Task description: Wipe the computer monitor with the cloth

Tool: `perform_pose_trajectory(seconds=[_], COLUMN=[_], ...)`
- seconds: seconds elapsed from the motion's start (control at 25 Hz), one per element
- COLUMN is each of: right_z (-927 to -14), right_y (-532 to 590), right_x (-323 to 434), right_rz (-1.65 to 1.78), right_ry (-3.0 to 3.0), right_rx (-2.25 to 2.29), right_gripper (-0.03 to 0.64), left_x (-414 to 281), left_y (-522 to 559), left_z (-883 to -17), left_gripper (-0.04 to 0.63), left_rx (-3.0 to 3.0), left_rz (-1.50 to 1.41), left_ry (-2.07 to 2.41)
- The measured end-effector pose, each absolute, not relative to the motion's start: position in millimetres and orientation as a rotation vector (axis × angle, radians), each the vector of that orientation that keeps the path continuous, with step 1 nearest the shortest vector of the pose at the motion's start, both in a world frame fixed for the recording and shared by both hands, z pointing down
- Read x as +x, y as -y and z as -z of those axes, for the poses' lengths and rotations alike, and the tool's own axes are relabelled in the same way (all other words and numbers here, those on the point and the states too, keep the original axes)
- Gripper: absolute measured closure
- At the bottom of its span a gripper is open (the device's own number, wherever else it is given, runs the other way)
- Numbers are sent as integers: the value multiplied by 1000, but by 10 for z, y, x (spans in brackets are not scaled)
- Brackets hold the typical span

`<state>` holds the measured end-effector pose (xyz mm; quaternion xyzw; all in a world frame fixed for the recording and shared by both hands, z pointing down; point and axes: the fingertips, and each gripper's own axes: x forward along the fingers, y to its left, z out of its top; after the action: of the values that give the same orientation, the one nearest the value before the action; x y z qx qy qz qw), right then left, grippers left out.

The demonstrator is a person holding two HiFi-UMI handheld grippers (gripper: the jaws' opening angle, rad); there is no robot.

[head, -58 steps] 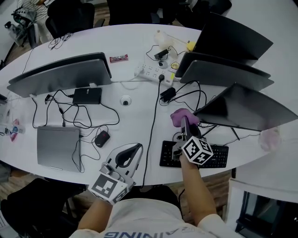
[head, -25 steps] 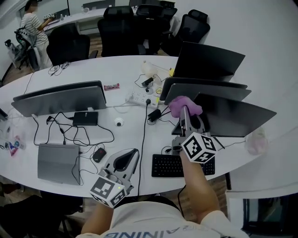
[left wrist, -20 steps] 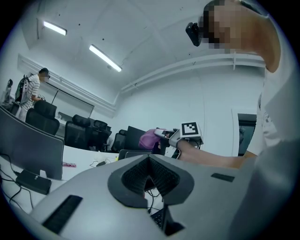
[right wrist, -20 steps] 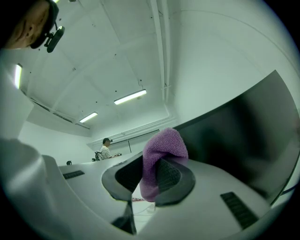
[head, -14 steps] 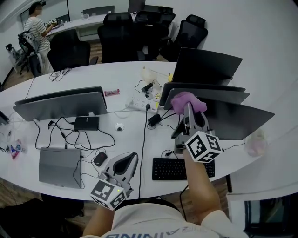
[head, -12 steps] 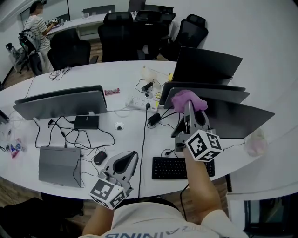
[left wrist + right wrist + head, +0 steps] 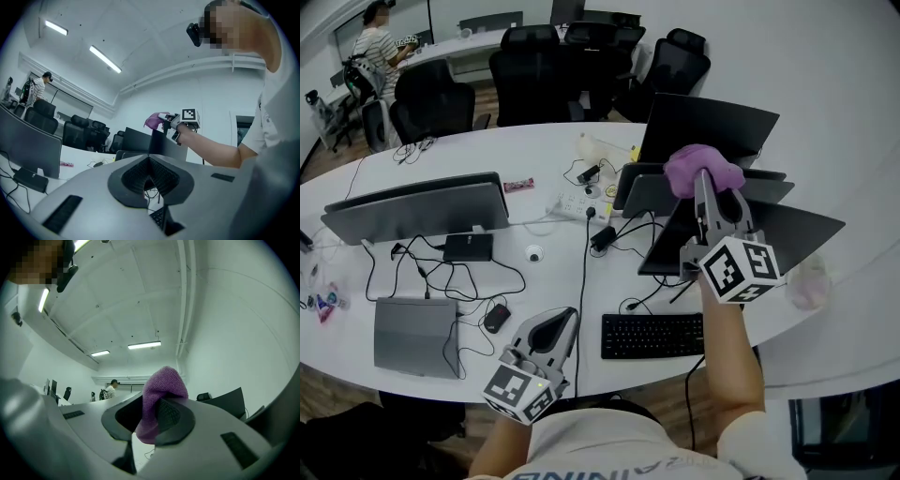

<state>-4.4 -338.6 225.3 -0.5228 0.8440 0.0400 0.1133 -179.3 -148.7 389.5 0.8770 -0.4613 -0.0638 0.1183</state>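
Observation:
My right gripper is shut on a purple cloth and held high over the row of dark monitors at the right of the desk. The cloth hangs just above the top edge of the nearest monitor; touching or apart, I cannot tell. In the right gripper view the purple cloth bulges out from between the pads of the right gripper. My left gripper hovers low by the desk's front edge, shut with nothing in it. From the left gripper, the cloth shows above a monitor.
A black keyboard lies in front of the monitors. A closed laptop, a mouse, loose cables, a power strip and a wide grey monitor fill the left half. Office chairs and a person are at the back.
My right gripper has risen with the purple cloth from near the keyboard up and rightwards to above the monitors' top edges. The left gripper has stayed low at the desk's front.

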Motion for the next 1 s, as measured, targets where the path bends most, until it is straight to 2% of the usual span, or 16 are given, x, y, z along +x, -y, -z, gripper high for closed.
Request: perform_pose_trajectory(seconds=[0.32,0.68,1.0], right_z=[-2166,-2510,-2676], right_y=[3618,3593,3617], right_x=[127,85,202], right_rz=[-194,-188,-179], right_ry=[-2473,-2624,-2721], right_rx=[-1650,-1691,-1610], right_gripper=[552,552,552], left_x=[-1771,-1718,-1372], left_y=[1469,1602,1824], left_z=[-3922,-3878,-3717], left_gripper=[592,591,592], left_rx=[2564,2605,2620], left_rz=[200,205,185], left_ry=[1310,1248,1354])
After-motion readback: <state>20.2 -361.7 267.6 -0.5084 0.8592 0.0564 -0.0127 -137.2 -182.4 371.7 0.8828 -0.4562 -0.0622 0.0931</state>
